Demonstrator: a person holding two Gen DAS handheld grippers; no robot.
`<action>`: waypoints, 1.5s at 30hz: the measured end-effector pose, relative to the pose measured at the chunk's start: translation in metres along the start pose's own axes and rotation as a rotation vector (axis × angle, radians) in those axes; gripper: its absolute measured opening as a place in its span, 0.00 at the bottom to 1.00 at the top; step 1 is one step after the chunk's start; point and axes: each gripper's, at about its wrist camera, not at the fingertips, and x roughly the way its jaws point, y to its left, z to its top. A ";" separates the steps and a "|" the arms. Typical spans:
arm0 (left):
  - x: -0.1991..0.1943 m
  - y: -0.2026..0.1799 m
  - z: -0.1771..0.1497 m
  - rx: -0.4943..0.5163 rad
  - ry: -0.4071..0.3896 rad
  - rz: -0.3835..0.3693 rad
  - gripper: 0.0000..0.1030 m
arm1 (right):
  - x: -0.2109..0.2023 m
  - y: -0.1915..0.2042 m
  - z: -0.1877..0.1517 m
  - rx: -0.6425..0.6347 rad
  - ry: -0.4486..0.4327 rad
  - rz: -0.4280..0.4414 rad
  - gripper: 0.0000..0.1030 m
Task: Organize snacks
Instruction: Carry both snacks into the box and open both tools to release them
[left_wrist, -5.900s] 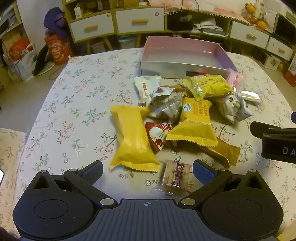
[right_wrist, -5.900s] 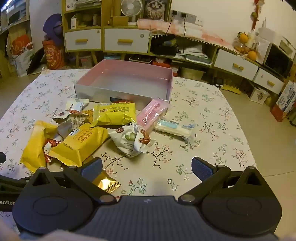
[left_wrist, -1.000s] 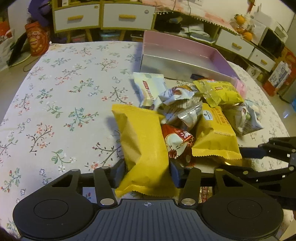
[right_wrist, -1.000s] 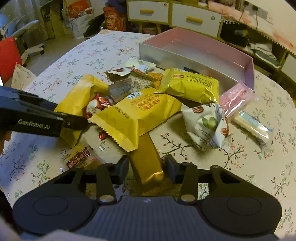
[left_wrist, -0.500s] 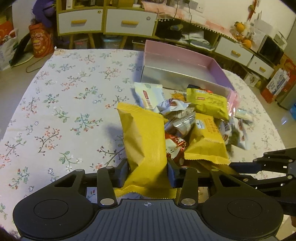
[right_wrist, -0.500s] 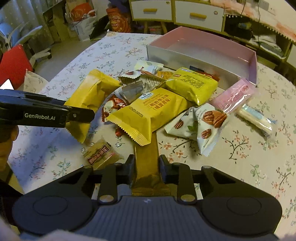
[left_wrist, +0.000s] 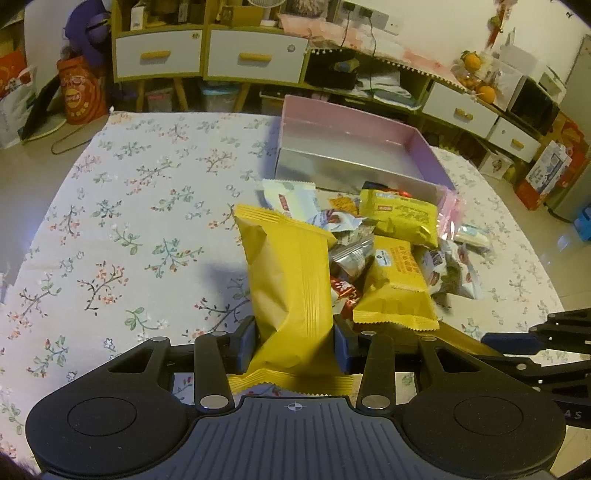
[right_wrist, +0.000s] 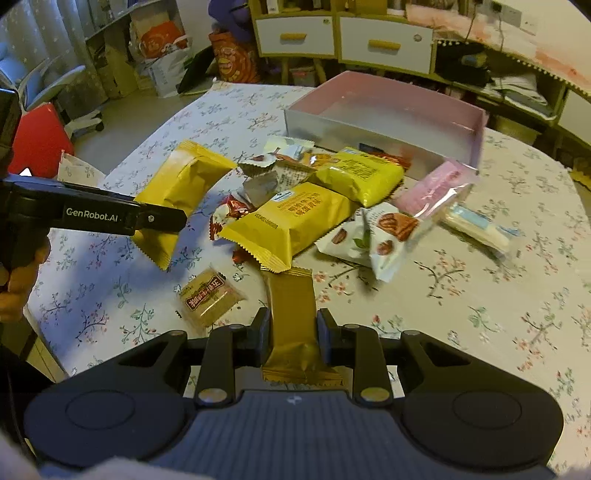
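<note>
Left tongs (left_wrist: 295, 341): clamped on the lower part of a large yellow packet (left_wrist: 291, 280), which stands up out of the jaws, its crimped bottom edge hanging behind the pads. The jaws have just been closing on it. In the right wrist view the same packet (right_wrist: 177, 192) hangs clear of the worktop.

Right tongs (right_wrist: 291, 338): gripping a narrow gold-brown bar wrapper (right_wrist: 293, 317) by its near end; jaws have just been closing on it. Its far end points toward the snack pile.

Worktop (right_wrist: 480, 295): covered by a floral cloth.

Pink box (right_wrist: 384, 110): open-topped, grey-white outside, at the far side of the worktop, just behind the pile.

Snack pile, on the worktop between box and tongs:
- flat yellow packet with printed text (right_wrist: 291, 221), near the middle;
- fatter yellow packet (right_wrist: 358, 177) behind it, close to the box wall;
- red and white wrapper (right_wrist: 225, 214), partly under the flat packet;
- several small silver and white wrappers (right_wrist: 266, 184), crumpled together;
- white packet printed with nuts (right_wrist: 376, 236), to the right;
- pink clear-wrapped packet (right_wrist: 432, 192);
- pale bar in clear wrap (right_wrist: 476, 225), farthest right.

Small square brown sweet in clear wrap (right_wrist: 208, 297): lying alone on the cloth, just left of the gold-brown bar.
</note>
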 end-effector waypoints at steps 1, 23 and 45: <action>-0.002 -0.001 0.000 0.003 -0.004 -0.002 0.38 | -0.003 0.000 -0.001 0.002 -0.006 -0.002 0.23; -0.012 -0.030 0.027 0.054 -0.043 -0.032 0.38 | -0.036 -0.028 0.030 0.095 -0.162 -0.064 0.23; 0.094 -0.048 0.161 0.175 -0.095 0.016 0.38 | 0.045 -0.089 0.112 0.209 -0.210 -0.125 0.24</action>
